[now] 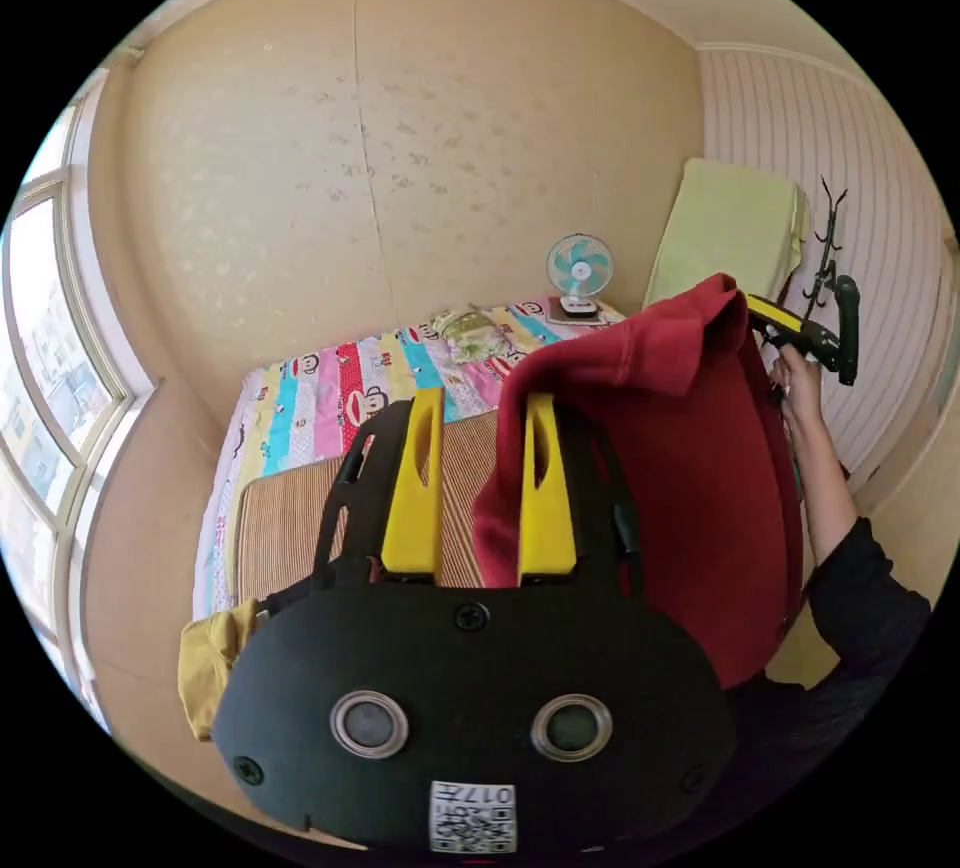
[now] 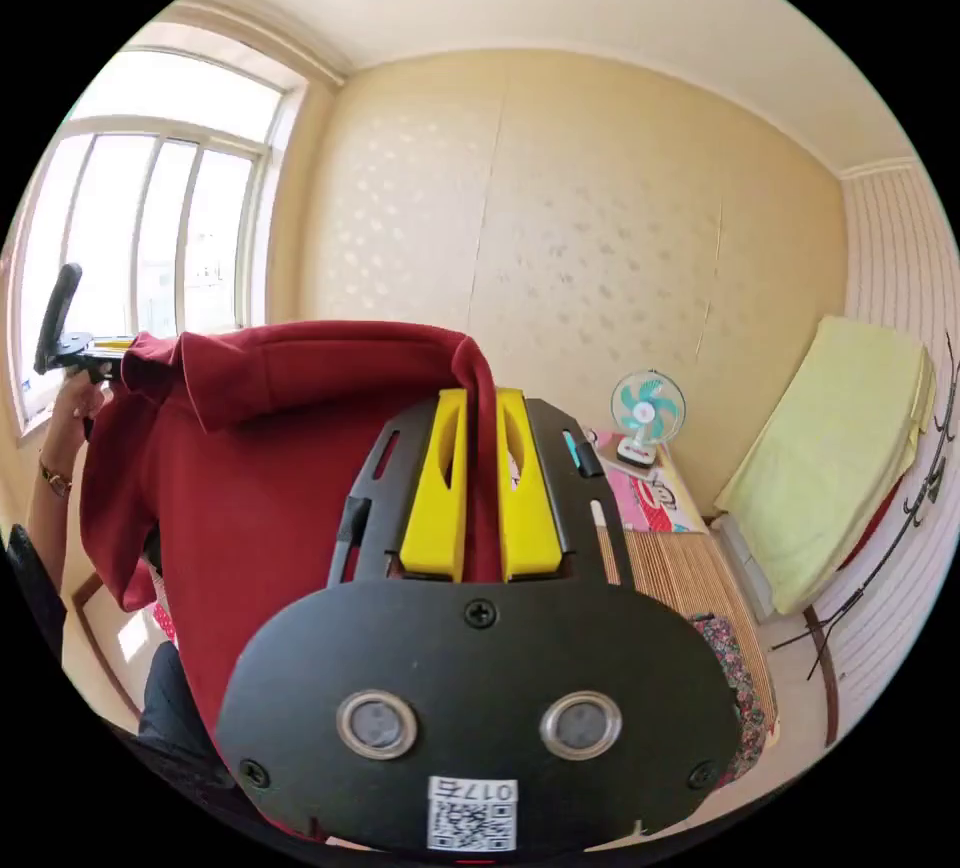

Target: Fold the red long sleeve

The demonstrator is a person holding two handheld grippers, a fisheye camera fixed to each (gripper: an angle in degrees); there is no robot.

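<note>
Two views, one garment in the air. Bed runs along the papered wall, covered by a bright cartoon-print sheet with a striped mat laid over its near part; in the right gripper view the mat shows beside the jaws. A pale green folded mattress leans upright in the corner against the ribbed wall.

Red long sleeve hangs above the bed, stretched between both grippers, body draping down toward the person. In the right gripper view the red long sleeve spans from the far hand to the near jaws.

Left gripper: yellow jaws stand apart; the red cloth lies against the right-hand jaw only, striped mat visible in the gap. Not gripping.

Right gripper: jaws drawn close together, a thin fold of red cloth pinched between them, both pressing on it. The same tool shows in the left gripper view at the garment's top corner, held by a hand in a dark sleeve.

Small teal fan stands at the bed's far end. A yellow cloth lies beside the left gripper's housing.
</note>
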